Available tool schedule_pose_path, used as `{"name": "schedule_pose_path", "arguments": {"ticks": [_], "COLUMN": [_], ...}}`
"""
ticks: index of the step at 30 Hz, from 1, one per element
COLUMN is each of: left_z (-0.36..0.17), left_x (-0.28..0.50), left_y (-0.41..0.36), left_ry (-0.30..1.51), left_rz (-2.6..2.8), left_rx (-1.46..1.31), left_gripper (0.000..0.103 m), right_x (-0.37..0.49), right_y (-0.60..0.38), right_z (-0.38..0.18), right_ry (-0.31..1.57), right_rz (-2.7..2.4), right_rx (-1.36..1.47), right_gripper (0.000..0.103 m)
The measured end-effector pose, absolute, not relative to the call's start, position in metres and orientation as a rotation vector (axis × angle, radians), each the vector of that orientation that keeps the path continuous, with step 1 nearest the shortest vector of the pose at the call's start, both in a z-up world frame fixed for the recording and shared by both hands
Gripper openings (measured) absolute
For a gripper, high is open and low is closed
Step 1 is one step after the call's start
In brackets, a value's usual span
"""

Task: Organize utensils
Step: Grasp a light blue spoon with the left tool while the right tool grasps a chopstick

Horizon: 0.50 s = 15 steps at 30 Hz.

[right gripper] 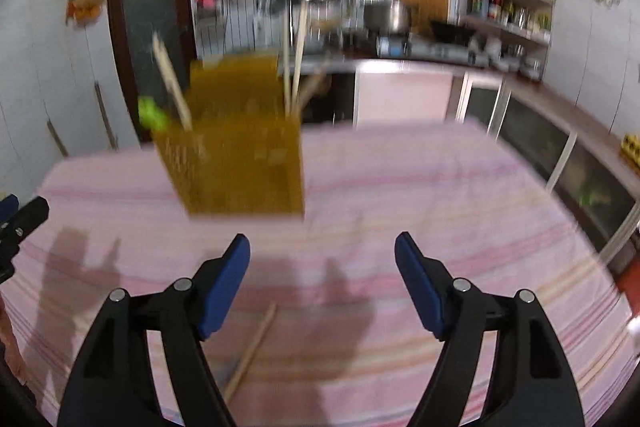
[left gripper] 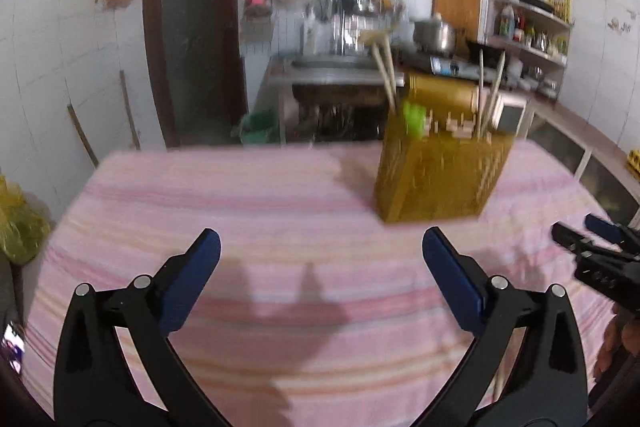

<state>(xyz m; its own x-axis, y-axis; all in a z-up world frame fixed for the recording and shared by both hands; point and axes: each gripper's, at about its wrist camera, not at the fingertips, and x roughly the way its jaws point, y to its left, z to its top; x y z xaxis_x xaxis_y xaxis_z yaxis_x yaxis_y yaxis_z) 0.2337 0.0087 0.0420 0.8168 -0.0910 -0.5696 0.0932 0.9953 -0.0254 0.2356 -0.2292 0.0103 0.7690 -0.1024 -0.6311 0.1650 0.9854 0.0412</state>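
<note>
Both grippers, left [left gripper: 320,275] and right [right gripper: 322,279], jaws wide apart, holding nothing; holder [right gripper: 236,163] at 11 o'clock in right view; loose chopstick [right gripper: 252,351] at 7 o'clock under the right gripper; risk: thin stick rolls from pads.

Yellow-amber slotted plastic utensil holder [left gripper: 436,175] stands upright on the pink striped tablecloth, at about 1 o'clock in the left wrist view, 11 o'clock in the right wrist view [right gripper: 236,167]. Boxy, perforated walls, taller back section. Wooden chopsticks [left gripper: 384,71] lean out of its left compartment, tilted toward 11 o'clock; another pair [left gripper: 490,95] stands near upright in the right side. Green item [left gripper: 414,119] sticks up at the left front; blurred, kind unclear. One loose wooden chopstick [right gripper: 252,351] lies flat on the cloth at 6 o'clock in the right wrist view, angled toward 1 o'clock.
</note>
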Motion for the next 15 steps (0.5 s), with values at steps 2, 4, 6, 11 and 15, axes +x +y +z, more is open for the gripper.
{"name": "schedule_pose_path", "arguments": {"ticks": [2, 4, 6, 11, 15], "left_z": [0.026, 0.009, -0.008, -0.03, -0.03], "left_x": [0.231, 0.233, 0.236, 0.235, 0.234], "left_y": [0.01, 0.01, 0.009, 0.003, 0.002], "left_ry": [0.639, 0.672, 0.699, 0.716, 0.722], "left_rz": [-0.094, -0.091, -0.077, -0.068, -0.094], "left_rx": [0.006, 0.01, 0.027, 0.088, 0.095], "left_gripper": [0.098, 0.098, 0.098, 0.098, 0.098], "right_x": [0.236, 0.237, 0.238, 0.242, 0.247], "right_y": [-0.223, -0.22, -0.213, -0.196, -0.188], "right_z": [-0.013, -0.027, -0.039, -0.05, -0.06], "right_ry": [0.727, 0.76, 0.785, 0.829, 0.878], "right_rz": [-0.162, -0.162, -0.173, -0.163, -0.145], "right_rx": [0.098, 0.103, 0.099, 0.073, 0.087], "right_gripper": [0.074, 0.074, 0.073, 0.045, 0.032]}}
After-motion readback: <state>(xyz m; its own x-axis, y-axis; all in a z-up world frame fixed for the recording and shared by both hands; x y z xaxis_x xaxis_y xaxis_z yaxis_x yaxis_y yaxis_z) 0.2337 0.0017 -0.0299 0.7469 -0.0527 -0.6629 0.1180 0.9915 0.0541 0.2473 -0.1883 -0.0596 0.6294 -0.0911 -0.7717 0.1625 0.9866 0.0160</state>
